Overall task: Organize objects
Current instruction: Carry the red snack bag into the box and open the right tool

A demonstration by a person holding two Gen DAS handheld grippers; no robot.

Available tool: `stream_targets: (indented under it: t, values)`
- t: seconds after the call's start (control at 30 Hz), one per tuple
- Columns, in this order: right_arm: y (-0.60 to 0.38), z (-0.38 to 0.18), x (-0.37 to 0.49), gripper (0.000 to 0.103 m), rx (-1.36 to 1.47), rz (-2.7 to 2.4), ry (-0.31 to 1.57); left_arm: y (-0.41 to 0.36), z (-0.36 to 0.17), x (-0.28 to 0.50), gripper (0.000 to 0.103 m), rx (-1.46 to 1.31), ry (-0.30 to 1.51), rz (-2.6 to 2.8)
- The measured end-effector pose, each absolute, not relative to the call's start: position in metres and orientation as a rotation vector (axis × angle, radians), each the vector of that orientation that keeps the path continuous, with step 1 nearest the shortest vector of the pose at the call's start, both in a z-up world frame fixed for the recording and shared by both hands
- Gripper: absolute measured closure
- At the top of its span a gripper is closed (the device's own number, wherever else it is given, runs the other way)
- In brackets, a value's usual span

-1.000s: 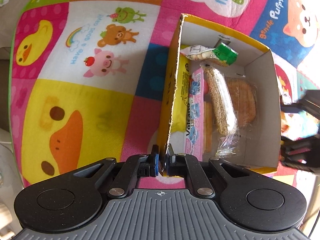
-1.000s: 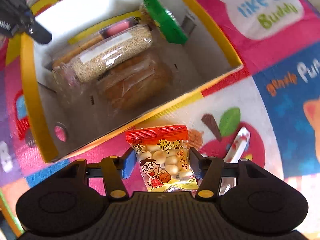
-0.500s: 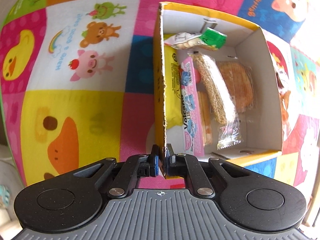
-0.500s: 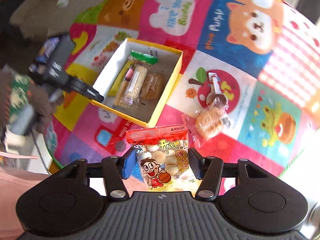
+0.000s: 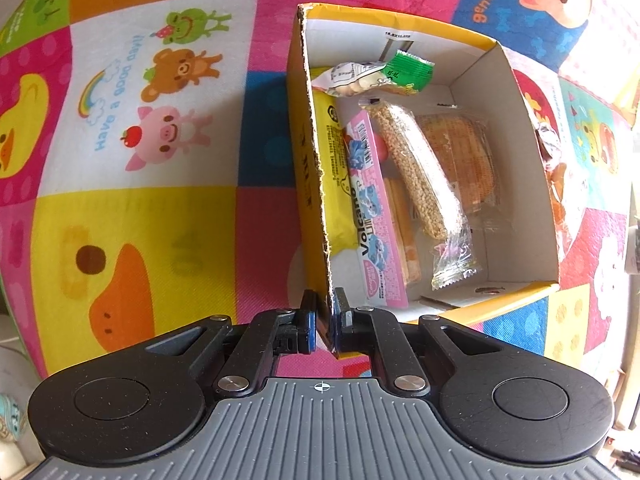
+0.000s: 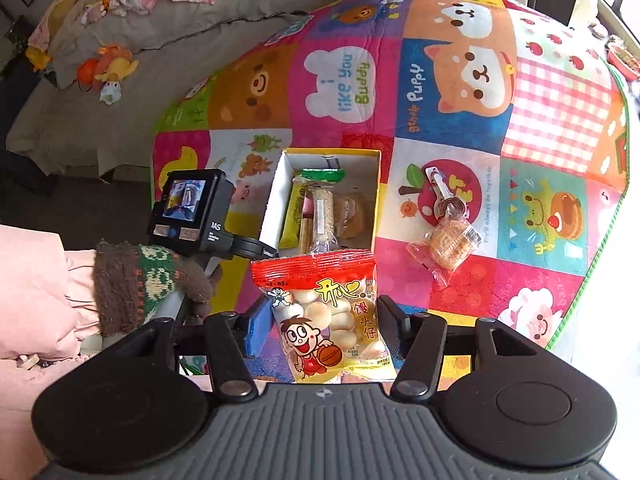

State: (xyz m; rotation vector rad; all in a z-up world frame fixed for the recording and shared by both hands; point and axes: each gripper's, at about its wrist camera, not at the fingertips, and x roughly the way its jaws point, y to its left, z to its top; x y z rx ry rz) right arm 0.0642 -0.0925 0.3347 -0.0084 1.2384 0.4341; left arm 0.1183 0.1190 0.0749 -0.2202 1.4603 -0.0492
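A yellow cardboard box (image 5: 524, 200) with white inner walls stands on the patchwork play mat (image 5: 132, 208). My left gripper (image 5: 325, 309) is shut on the near end of the box's left wall. Inside lie a green-topped packet (image 5: 408, 70), a sesame bar (image 5: 416, 172), a pink Volcano packet (image 5: 372, 216), a yellow packet (image 5: 336, 184) and a wrapped brown cake (image 5: 464, 156). My right gripper (image 6: 320, 320) is high above the mat, shut on a red-topped bag of small round biscuits (image 6: 324, 304). From there the box (image 6: 276, 188) sits below, beyond the bag.
On the mat right of the box lie a clear-wrapped cake (image 6: 448, 244) and a small packet with a coiled strip (image 6: 440, 196). A hand in a knitted glove (image 6: 132, 280) holds the left gripper's body (image 6: 192, 212). A grey sofa with soft toys (image 6: 108, 68) stands behind the mat.
The right gripper has risen far above the mat with the biscuit bag and rolled, so the box now looks small below. The left gripper kept its hold on the box wall, rolling slightly.
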Motion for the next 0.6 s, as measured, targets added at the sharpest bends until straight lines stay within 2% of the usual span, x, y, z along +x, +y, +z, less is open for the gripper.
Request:
stream_targets:
  t: [0.37, 0.6]
  values:
    - [-0.069, 0.346, 0.07, 0.048, -0.02, 0.405, 1.204, 0.124, 0.072, 0.12, 0.093, -0.228, 1.471, -0.058]
    - [-0.068, 0.321, 0.092, 0.048, 0.061, 0.363, 1.257, 0.126, 0.069, 0.12, 0.093, -0.25, 1.462, -0.052]
